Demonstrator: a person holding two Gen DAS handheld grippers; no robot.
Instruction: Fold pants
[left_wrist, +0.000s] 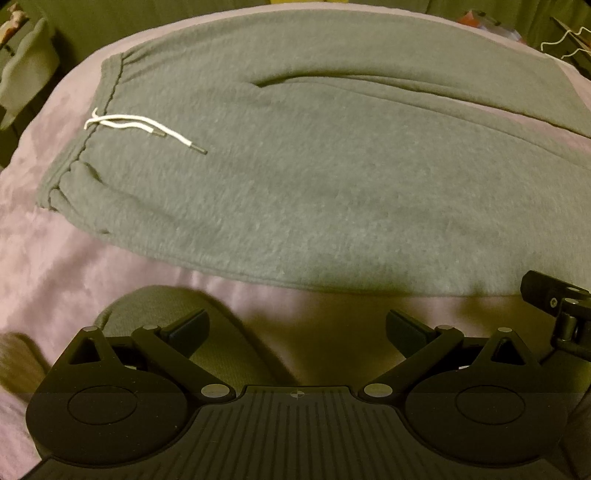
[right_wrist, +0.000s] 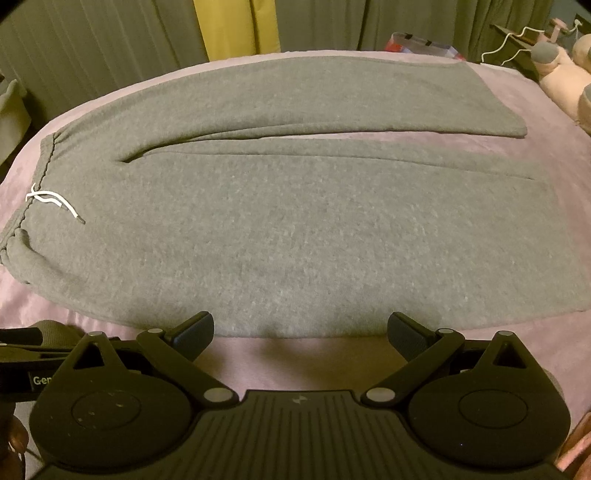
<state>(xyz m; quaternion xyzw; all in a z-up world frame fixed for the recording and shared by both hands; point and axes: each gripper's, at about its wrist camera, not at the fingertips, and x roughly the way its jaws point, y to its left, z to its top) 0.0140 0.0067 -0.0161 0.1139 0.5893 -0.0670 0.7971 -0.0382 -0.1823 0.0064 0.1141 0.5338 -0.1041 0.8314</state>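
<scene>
Pants (right_wrist: 295, 229), grey sweatpants, lie spread flat on a pink-mauve bed cover (right_wrist: 554, 155), waistband (left_wrist: 79, 147) at the left with a white drawstring (left_wrist: 144, 127) on top, both legs running out to the right. Near leg is wide and smooth; far leg (right_wrist: 332, 92) lies beside it, with a strip of cover showing between the two toward the cuffs. No fold made yet, so this looks like the very start: garment laid out, first fold still to do.

Left gripper (left_wrist: 297, 328) hovers above the bare cover just short of the near hem, nearer the waist end; its claw is spread wide, nothing held. Right gripper (right_wrist: 301, 330) sits at the near edge of the near leg, further toward the cuffs, claw likewise spread apart and empty, tips just beside the cloth.

Next move, as I judge it: both claws pinch the near edge, one by the waistband and one nearer the cuff, then carry the near leg over onto the far one. Needs a grab of the full layer thickness, and an even lift so the leg doesn't sag between grips. Curtains (right_wrist: 110, 44) behind, plush toys (right_wrist: 565, 81) far right.
</scene>
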